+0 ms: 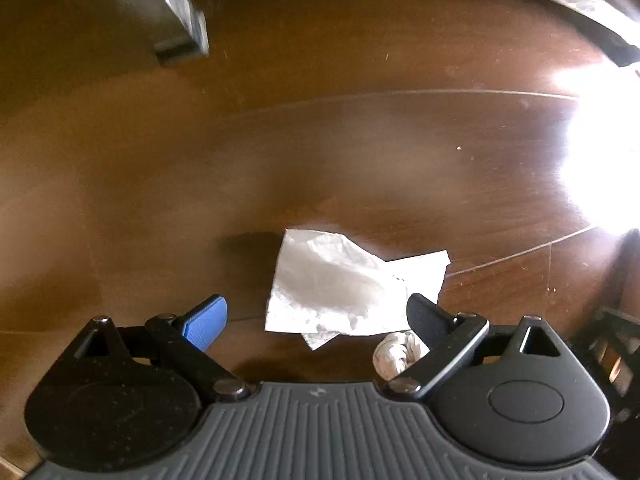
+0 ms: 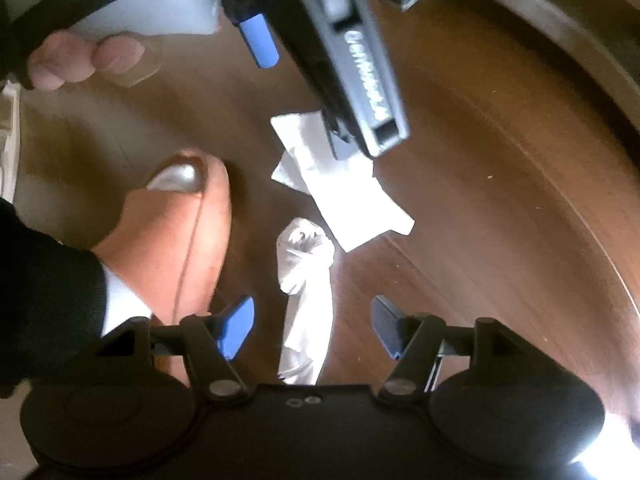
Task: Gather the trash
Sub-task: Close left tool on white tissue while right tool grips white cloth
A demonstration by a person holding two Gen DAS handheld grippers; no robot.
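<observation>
On glossy brown wood floor (image 1: 360, 168) | flat creased white paper (image 1: 340, 284) | twisted white tissue wad (image 2: 306, 264) | left tool (image 1: 316, 314) wide open, empty | right tool (image 2: 312, 320) wide open, empty

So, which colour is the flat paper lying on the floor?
White. The flat paper shows best in the left wrist view, against the brown wooden floor.

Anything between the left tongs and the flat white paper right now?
No. In the left wrist view the open left tongs sit right over the flat white paper; only bare wooden floor surrounds it. A twisted wad lies beside it.
</observation>
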